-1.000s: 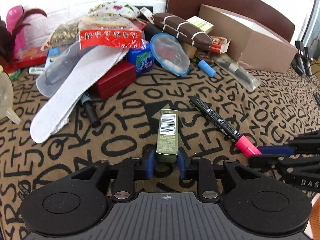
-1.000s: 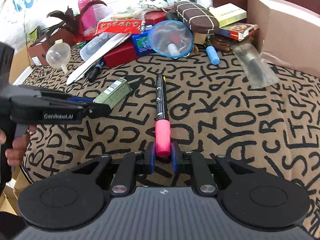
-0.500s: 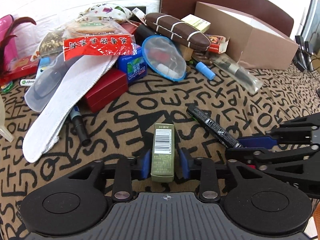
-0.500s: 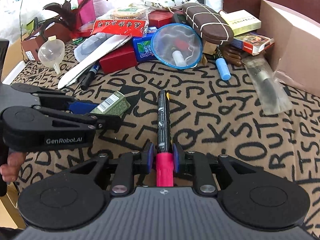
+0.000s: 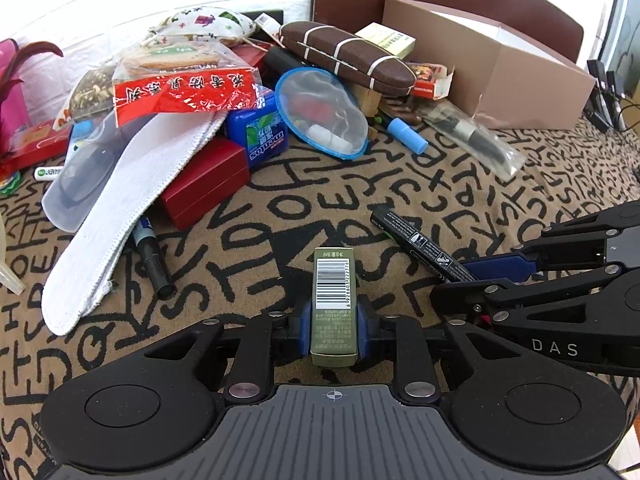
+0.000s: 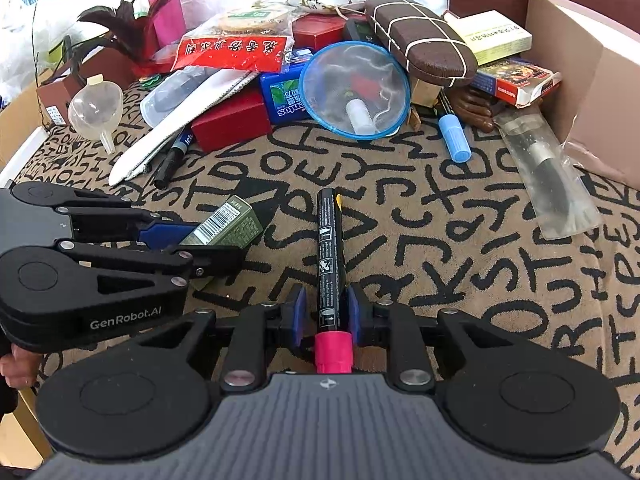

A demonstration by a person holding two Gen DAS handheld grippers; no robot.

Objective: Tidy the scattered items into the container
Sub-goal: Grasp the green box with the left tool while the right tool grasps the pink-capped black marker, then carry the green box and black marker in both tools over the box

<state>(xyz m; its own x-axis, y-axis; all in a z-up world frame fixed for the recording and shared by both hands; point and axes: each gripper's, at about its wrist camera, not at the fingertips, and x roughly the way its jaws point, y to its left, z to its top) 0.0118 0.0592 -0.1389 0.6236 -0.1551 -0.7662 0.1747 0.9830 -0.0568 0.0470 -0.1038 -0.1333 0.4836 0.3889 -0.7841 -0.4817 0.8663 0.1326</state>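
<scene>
My left gripper [image 5: 334, 326] clamps the olive carton [image 5: 333, 300], my right gripper [image 6: 326, 316] the black marker [image 6: 330, 256], both lengthwise between the fingers, cardboard box [image 6: 588, 80] far ahead-right, nearer my right.

Clutter pile [image 5: 192, 120] behind small carton [image 5: 333, 300], marker [image 5: 420, 246] right of carton, cardboard box [image 5: 500, 80] far right.

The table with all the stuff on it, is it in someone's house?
Probably a home. A letter-print cloth covers the table, and household bits are piled on it: a mints box, a shoe insole and a cardboard box.
</scene>
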